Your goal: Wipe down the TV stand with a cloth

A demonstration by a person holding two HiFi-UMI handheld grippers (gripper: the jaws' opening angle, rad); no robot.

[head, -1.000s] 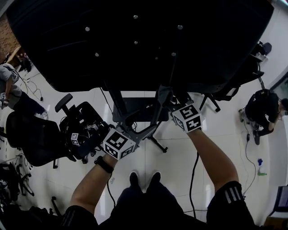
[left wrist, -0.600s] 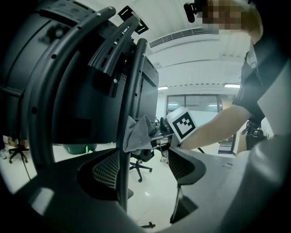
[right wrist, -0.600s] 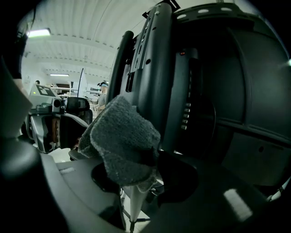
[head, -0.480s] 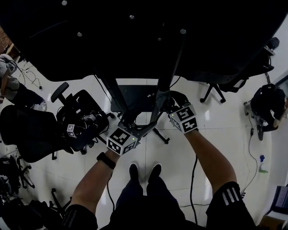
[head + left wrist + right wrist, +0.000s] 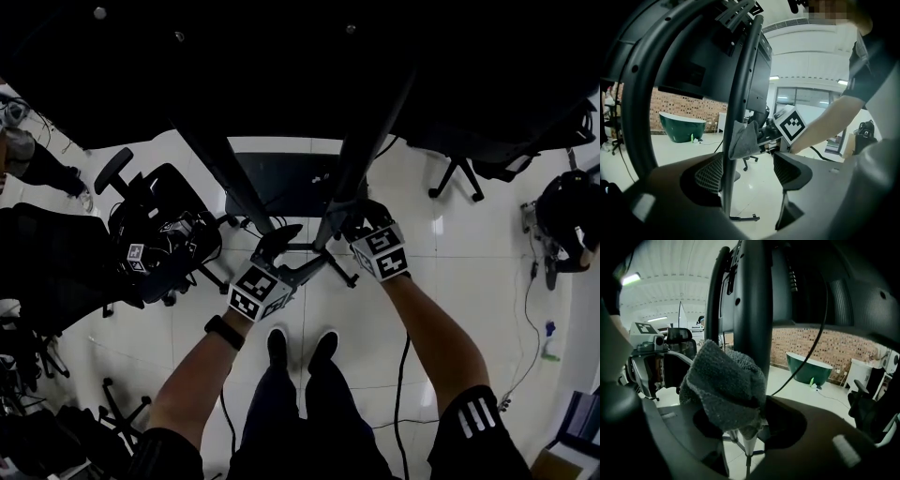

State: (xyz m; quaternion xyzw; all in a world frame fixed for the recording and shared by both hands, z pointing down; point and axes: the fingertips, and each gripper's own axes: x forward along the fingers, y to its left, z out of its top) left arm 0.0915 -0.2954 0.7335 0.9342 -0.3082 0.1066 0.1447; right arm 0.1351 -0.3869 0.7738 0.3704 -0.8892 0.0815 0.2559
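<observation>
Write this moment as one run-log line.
right gripper: cloth between jaws on stand pole, jaws just opening wider | left gripper: open, thin upright between jaws

No word, number or brand name can be read anywhere. The only signs are black-and-white square markers. They stand on the visible faces of the left cube (image 5: 258, 291), on the left gripper (image 5: 747, 173), and of the right cube (image 5: 380, 251), on the right gripper (image 5: 740, 423). A small cube (image 5: 136, 255) on the chair (image 5: 173, 192) seems to bear the same kind of marker, though it is too small to be sure. Three white stripes (image 5: 476, 410) cross the right sleeve (image 5: 459, 445).
</observation>
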